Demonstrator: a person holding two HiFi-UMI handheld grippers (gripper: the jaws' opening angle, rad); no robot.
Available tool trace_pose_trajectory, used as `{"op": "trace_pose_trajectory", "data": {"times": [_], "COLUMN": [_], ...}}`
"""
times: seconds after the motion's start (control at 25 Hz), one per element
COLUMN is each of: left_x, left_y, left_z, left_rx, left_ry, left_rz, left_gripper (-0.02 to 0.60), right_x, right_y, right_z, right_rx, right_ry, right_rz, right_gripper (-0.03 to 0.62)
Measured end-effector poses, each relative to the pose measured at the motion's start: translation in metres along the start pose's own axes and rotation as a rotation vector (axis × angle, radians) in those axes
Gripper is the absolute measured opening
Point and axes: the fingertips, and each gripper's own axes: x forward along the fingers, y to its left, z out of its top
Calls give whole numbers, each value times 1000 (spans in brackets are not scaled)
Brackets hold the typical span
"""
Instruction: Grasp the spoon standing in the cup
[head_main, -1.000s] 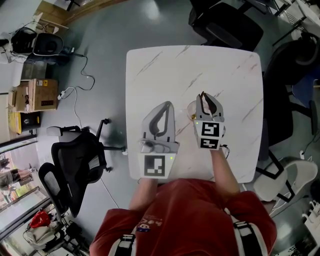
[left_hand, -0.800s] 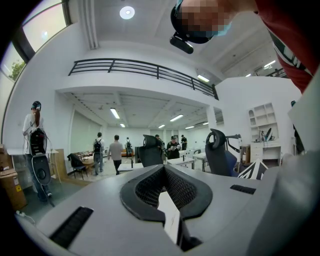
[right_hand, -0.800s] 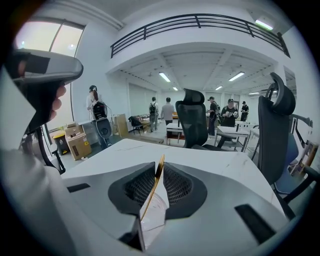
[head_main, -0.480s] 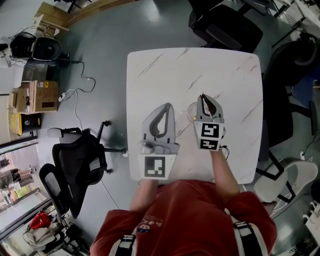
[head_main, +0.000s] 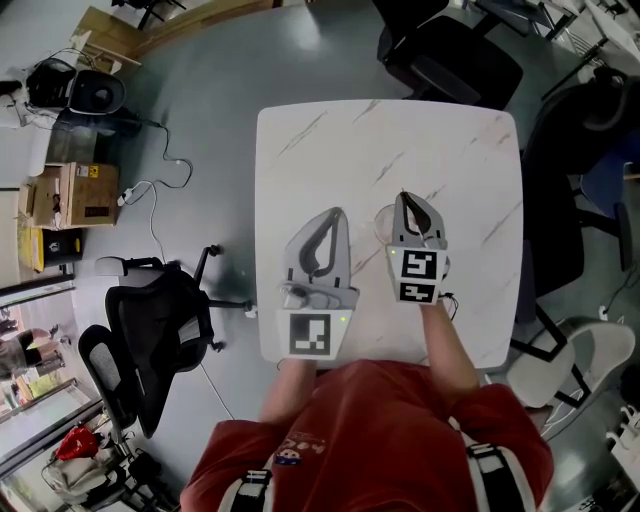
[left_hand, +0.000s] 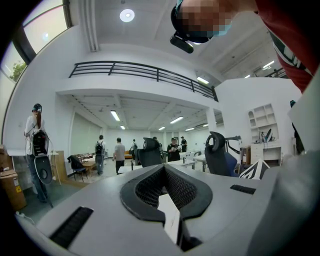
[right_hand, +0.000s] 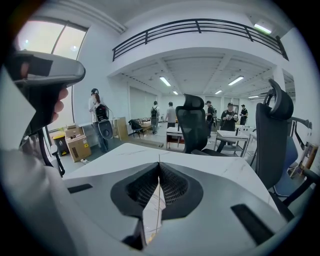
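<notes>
**Spoon pinched, cup close by**

My right fingers were closed on the thin handle of the spoon, which ran up between them to their tips. From the head view they hung over the white marble counter, with the clear cup just at their left, partly hidden. I could not tell whether the spoon's bowl sat in it. My left fingers were shut on nothing, beside the right ones.
</notes>
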Motion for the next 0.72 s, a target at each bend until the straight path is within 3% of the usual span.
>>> {"op": "trace_pose_trajectory", "data": {"times": [0.72], "left_x": [-29], "left_y": [-7], "left_z": [26], "left_rx": [6], "left_ry": [-63], "left_rz": [-1], "left_gripper": [9], "right_x": [-32], "right_y": [10], "right_z": [22], "right_rx": [-33], "right_ry": [-69], "right_rz": [-12], "right_gripper": [17]}}
